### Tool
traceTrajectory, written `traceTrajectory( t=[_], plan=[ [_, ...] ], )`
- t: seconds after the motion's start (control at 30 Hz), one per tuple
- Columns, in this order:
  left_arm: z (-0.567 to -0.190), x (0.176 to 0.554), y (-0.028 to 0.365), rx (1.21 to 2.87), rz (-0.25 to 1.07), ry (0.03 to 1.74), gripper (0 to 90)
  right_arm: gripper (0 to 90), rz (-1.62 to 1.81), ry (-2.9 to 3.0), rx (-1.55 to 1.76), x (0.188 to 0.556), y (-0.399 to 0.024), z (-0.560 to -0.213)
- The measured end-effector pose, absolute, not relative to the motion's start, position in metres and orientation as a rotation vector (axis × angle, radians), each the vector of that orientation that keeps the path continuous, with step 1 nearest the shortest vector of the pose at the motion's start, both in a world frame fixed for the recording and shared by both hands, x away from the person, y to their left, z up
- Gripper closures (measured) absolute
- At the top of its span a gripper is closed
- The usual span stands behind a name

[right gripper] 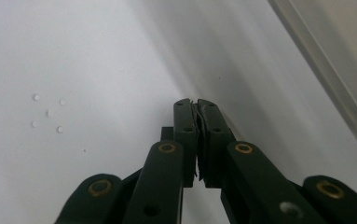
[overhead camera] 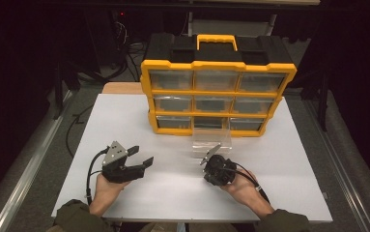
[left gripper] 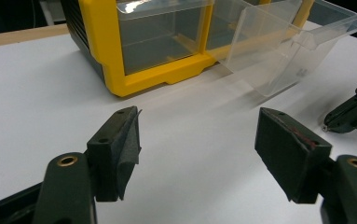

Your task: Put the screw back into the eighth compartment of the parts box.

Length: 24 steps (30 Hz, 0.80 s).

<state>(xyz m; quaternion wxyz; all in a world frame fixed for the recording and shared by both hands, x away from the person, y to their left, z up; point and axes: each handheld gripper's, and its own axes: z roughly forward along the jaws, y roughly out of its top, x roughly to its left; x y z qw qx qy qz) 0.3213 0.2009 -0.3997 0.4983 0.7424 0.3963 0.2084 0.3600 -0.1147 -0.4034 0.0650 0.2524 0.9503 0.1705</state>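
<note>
Clear drawer [overhead camera: 212, 140] is pulled out of the bottom-middle slot of the yellow organizer [overhead camera: 216, 92] and sits on the white table [overhead camera: 173, 193], its front just ahead of my right gripper [overhead camera: 210, 158]. In the left gripper view the same drawer [left gripper: 283, 51] juts out of the yellow frame [left gripper: 106, 51], empty and tilted slightly toward the table. Right jaws are closed, pads pressed flat together with nothing between them; right gripper view shows them [right gripper: 195, 109] pointed at bare table surface. Tips sit near the drawer front, can't tell whether they touch it. My left gripper [overhead camera: 140, 155] is off to the left, well apart from the drawer, jaws spread wide and empty. Left pad [left gripper: 120, 154] has its liner peeling at the edge. Both hands resting low over the table.
</note>
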Motion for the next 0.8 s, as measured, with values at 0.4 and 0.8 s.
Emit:
traceTrajectory(
  t=[0.4, 0.8],
  plan=[
    [-0.4, 0.321, 0.201, 1.791, 0.504, 0.961, 31.2, 89.7, 0.549, 2.873, 0.774, 0.361, -0.117, -0.399],
    [-0.4, 0.32, 0.202, 1.794, 0.503, 0.961, 31.2, 89.7, 0.613, 2.861, 0.771, 0.359, -0.124, -0.385]
  ],
)
